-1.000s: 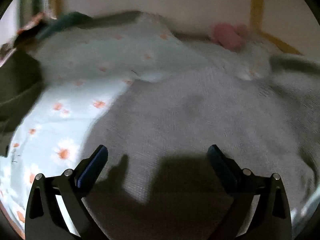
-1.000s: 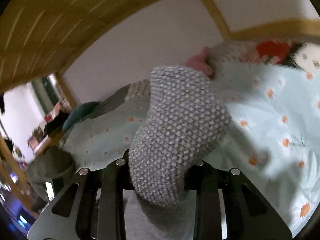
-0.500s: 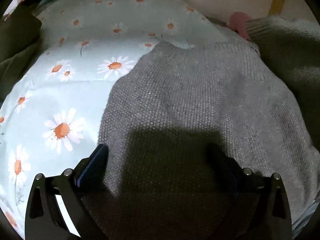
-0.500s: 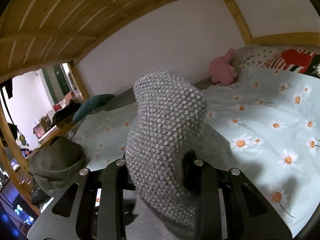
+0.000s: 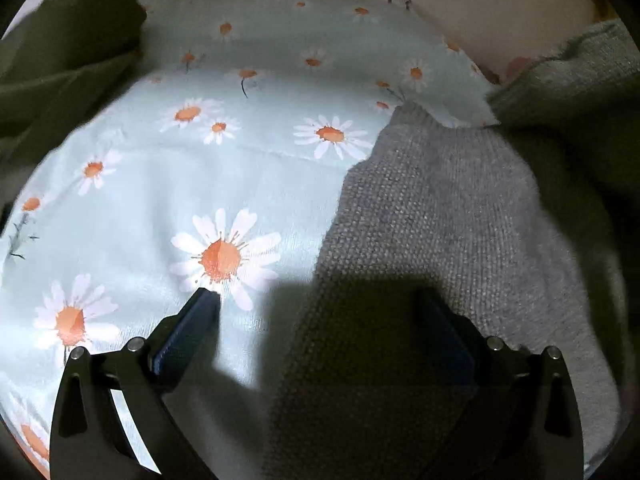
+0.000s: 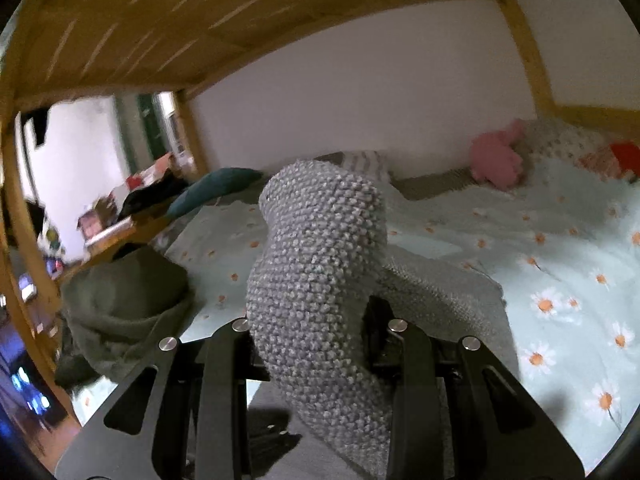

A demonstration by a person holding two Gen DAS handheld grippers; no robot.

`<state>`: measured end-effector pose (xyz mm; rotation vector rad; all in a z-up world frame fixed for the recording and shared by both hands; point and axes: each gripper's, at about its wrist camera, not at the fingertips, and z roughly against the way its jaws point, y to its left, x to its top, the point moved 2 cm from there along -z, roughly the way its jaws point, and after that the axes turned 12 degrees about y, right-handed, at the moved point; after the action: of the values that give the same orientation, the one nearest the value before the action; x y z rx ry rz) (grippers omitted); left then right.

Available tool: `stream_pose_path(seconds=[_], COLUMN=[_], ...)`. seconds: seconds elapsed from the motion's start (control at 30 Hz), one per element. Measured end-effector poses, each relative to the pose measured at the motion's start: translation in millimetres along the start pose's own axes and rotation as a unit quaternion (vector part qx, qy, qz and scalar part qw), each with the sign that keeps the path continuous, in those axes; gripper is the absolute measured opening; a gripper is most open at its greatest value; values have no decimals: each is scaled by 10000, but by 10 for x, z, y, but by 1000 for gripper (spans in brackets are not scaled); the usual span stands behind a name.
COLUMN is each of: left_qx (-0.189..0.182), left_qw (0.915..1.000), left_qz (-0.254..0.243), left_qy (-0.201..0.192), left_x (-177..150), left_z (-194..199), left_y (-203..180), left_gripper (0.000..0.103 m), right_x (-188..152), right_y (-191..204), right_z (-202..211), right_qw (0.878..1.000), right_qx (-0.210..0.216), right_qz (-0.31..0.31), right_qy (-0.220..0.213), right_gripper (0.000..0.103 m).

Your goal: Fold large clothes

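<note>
A grey knitted sweater [image 5: 436, 216] lies flat on a pale blue daisy-print bedsheet [image 5: 180, 184]. My left gripper [image 5: 316, 304] hangs open just above the sweater's left edge, one finger over the sheet, the other over the knit, nothing between them. In the right wrist view my right gripper [image 6: 308, 320] is shut on a thick fold of the grey sweater [image 6: 320, 272], which bulges up between the fingers and trails back to the rest of the garment on the bed. A raised part of the sweater [image 5: 576, 80] shows at the upper right of the left wrist view.
An olive-green garment [image 6: 120, 300] is heaped at the bed's left side. A pink plush toy [image 6: 496, 156] and patterned pillows lie by the far wall. Wooden bunk slats [image 6: 160, 12] hang low overhead, with bed posts at both ends. A teal cushion [image 6: 212, 188] lies at the back.
My left gripper slid left, so the sweater's edge now lies between its fingers with more daisy sheet in view. My right gripper carried its held fold across the bed and rolled somewhat.
</note>
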<state>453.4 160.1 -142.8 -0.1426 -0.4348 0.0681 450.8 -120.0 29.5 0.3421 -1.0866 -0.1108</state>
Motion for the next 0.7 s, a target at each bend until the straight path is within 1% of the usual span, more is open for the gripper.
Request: stream_pose_path(seconds=[0.07,0.1,0.13,0.17,0.2,0.23,0.27,0.3,0.37,0.4,0.43,0.47,0.5,0.53,0.57,0.6,0.67,0.7], left_qx=[-120,-193,-241,-165,4,78,90,-74,-399,-458,-469,-466,-493,-520,-570,-634,-878,-1055], left_qw=[9999,9998,9993,9986,9932,9875,9809,9778,9790,9788,9782,9788,9807,9823,9838,9849,9851,9837], left_qz=[32,56,267,499,1002,1287,1577,1748,1713,1700,1691,1635,1522,1435,1340,1257,1110,1062], left_qy=[27,48,26,-106,-599,-905,-1136,-1157,-1026,-1043,-1110,-1145,-1123,-1090,-1050,-1012,-977,-997], left_x=[55,99,126,318,374,424,471,536,600,581,582,587,596,627,618,617,650,724], left_z=[22,48,122,86,308,412,569,695,794,848,902,938,951,918,914,907,905,870], left_y=[13,11,112,230,478,595,773,934,1044,1072,1084,1072,1042,977,924,880,792,738], left_gripper=[98,98,98,98,98,98,98,98,98,98,98,98,98,98,98,98,98,98], right_x=[-97,-205,-327,-420,-558,-685,-797,-884,-1070,-1162,-1285,-1438,-1518,-1585,-1587,-1548,-1480,-1461], right_y=[201,342,441,497,551,592,651,693,839,905,974,1021,1052,1082,1120,1111,1087,1100], right_z=[-80,-154,-229,-288,-376,-457,-519,-563,-656,-681,-713,-785,-840,-866,-868,-878,-893,-877], right_qw=[9992,9973,9947,9926,9901,9873,9838,9805,9701,9641,9554,9436,9360,9303,9292,9306,9299,9287], right_qx=[2,-8,-13,-14,32,89,71,30,-74,-134,-206,-320,-407,-501,-542,-496,-436,-421], right_qz=[390,704,962,1112,1219,1302,1465,1626,2048,2273,2567,2868,3040,3190,3226,3140,3081,3112], right_qy=[97,227,363,486,701,905,1035,1101,1301,1364,1446,1622,1729,1739,1718,1815,1960,1974], right_gripper=[29,29,29,29,29,29,29,29,29,29,29,29,30,30,30,30,31,38])
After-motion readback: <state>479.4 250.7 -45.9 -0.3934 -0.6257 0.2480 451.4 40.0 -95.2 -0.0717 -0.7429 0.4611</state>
